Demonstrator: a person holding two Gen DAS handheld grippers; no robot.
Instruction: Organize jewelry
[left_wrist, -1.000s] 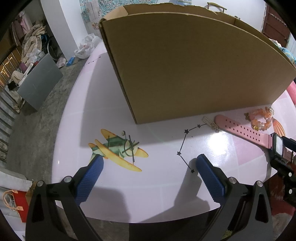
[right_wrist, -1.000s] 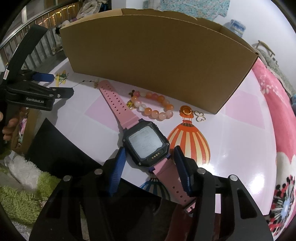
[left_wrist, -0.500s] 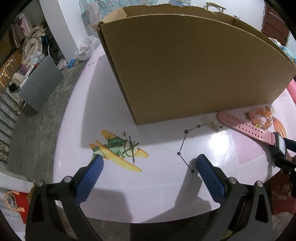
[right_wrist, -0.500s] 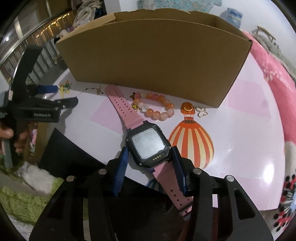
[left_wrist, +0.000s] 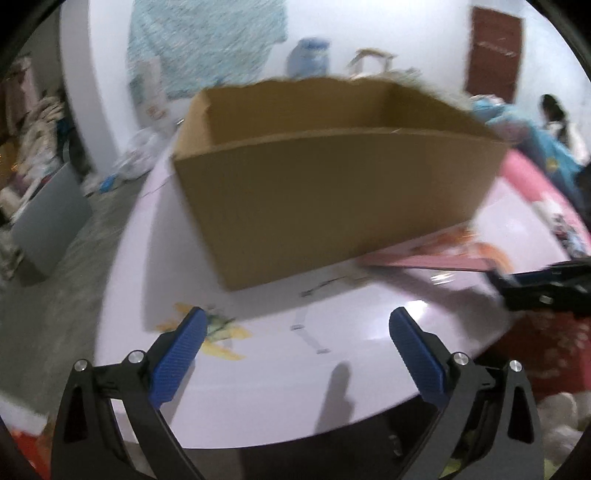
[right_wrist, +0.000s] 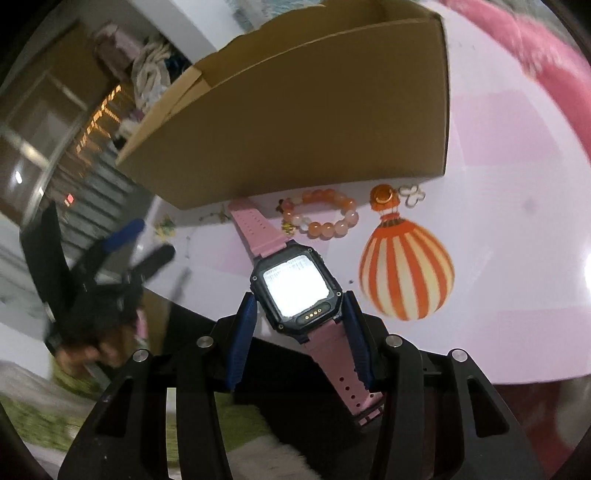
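The right gripper (right_wrist: 299, 314) is clamped on the pink watch (right_wrist: 295, 286), whose strap runs away toward the cardboard box (right_wrist: 295, 122) standing ahead, beside a bead bracelet (right_wrist: 321, 218); the left gripper (left_wrist: 295, 328) stands apart, empty.

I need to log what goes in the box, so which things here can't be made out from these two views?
- Cardboard box floor: its front wall hides it in both views.
- Small items left of the watch strap: motion blur in the left wrist view, too small in the right wrist view.
- Watch screen text: glare, right wrist view.
- Bead bracelet: a blurred smear in the left wrist view.
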